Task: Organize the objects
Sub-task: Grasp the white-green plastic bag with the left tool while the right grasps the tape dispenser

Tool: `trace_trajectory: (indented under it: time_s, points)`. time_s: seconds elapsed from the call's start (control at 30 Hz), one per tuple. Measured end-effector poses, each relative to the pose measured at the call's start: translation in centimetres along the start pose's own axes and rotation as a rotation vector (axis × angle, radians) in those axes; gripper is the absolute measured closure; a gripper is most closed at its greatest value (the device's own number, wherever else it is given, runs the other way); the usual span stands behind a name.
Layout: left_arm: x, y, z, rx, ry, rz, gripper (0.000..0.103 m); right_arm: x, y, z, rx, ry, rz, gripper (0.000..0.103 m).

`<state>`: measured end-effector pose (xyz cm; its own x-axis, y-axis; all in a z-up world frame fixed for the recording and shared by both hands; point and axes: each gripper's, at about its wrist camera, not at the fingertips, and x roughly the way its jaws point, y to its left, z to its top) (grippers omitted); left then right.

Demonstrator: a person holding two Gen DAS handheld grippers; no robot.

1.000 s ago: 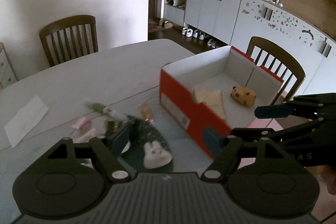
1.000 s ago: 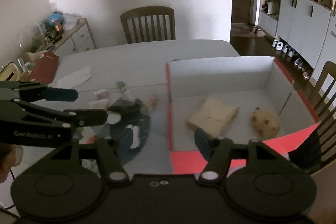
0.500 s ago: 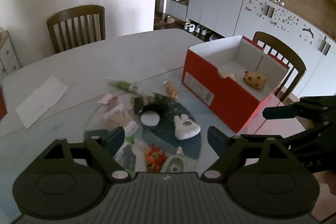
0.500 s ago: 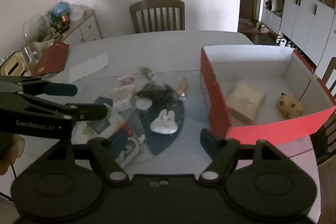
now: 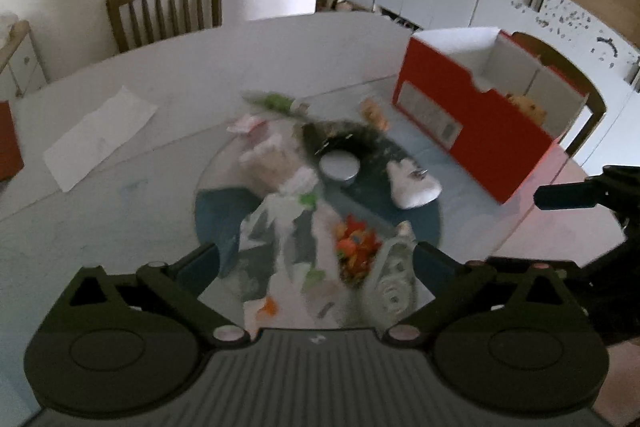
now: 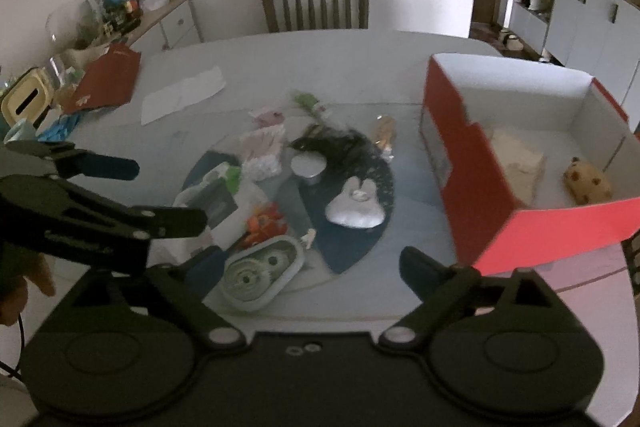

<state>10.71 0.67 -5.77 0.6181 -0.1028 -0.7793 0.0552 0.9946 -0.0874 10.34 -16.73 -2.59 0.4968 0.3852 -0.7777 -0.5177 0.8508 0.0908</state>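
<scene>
Red open-top cardboard box with white inside sits on the right side of the pale round desk; two things already in it: a beige square bread-like block and a tan spotted plush lump, lying apart on the box floor. Rest of the clutter not yet sorted, piled on a round glass turntable in the desk middle: white bunny-shaped plush on a dark patch, small silver round tin just behind it, orange crinkly toy, pale green oval tape-dispenser-like case at the near edge, white plastic bags with green print, pink-white wrappers, green tube, gold-wrapped snack near the box wall. Loose white paper sheet and a red folder farther left, outside the turntable. Right gripper: jaws have just been opening, now spread wide, nothing between them, hanging over the near turntable edge. Left gripper: jaws likewise just been opening, fully released, empty, above the bags and orange toy; left view is motion-blurred. Judgement: task early, two items boxed, roughly ten left on the turntable. Next pick not settled; the oval case or orange toy are nearest the jaws.
</scene>
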Motion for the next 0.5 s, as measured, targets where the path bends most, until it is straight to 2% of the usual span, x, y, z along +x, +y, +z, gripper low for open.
trace_trajectory:
  time_s: [0.17, 0.5]
  points:
    - [2.2, 1.3, -0.6, 0.032, 0.033, 0.037, 0.0, 1.9, 1.3, -0.5, -0.022, 0.04, 0.011, 0.008]
    - [6.5, 2.4, -0.6, 0.06, 0.137, 0.029, 0.0, 5.5, 2.1, -1.5, -0.044, 0.094, -0.003, 0.009]
